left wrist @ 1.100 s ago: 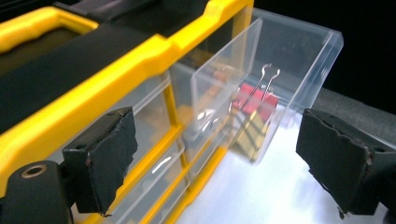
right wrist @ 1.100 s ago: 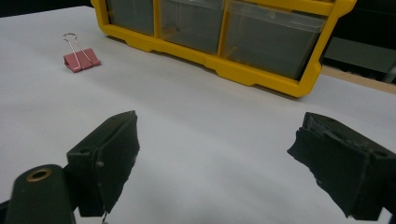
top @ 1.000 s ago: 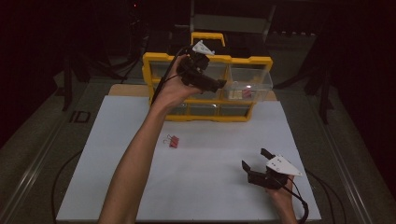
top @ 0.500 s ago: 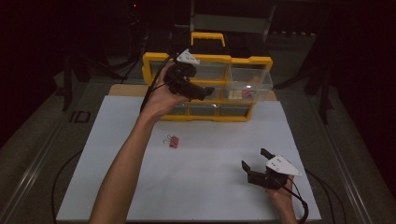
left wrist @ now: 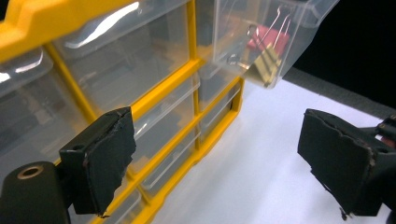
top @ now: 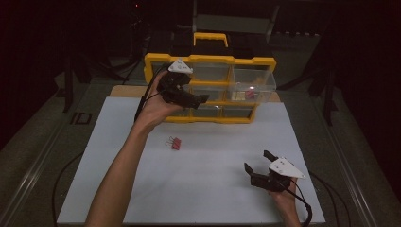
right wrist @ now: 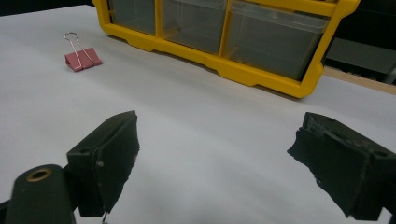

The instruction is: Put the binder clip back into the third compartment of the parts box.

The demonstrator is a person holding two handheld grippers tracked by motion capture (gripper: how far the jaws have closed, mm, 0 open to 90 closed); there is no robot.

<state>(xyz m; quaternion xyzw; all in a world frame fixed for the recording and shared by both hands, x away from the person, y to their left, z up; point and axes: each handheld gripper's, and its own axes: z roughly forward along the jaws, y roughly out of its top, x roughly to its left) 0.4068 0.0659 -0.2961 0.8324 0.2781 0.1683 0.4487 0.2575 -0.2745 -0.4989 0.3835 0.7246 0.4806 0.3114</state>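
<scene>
Work in hand: sorting binder clips into the yellow-framed storage cabinet with clear plastic drawers [top: 208,87] at the far edge of the white counter [top: 203,189].

Progress, as judged from the layout: partly done. The clear drawer at the upper right of the cabinet [top: 253,85] stands pulled out and holds at least two clips, one red and one gold [left wrist: 264,56], seen through its wall in the left gripper view. One red binder clip with wire handles [top: 174,143] lies loose on the counter in front of the cabinet. That clip remains to be collected and the drawer remains to be pushed in.

Left tongs [top: 201,100]: released, jaws wide apart, nothing between them. They are held up in front of the cabinet's left and middle drawers, pointing across towards the open drawer. The loose clip lies below and nearer the person, apart from these tongs.

Right tongs [top: 256,165]: released, jaws spread, empty, resting low over the counter at the near right. The loose clip [right wrist: 82,58] lies well apart from them, ahead and to the left in the right gripper view.
</scene>
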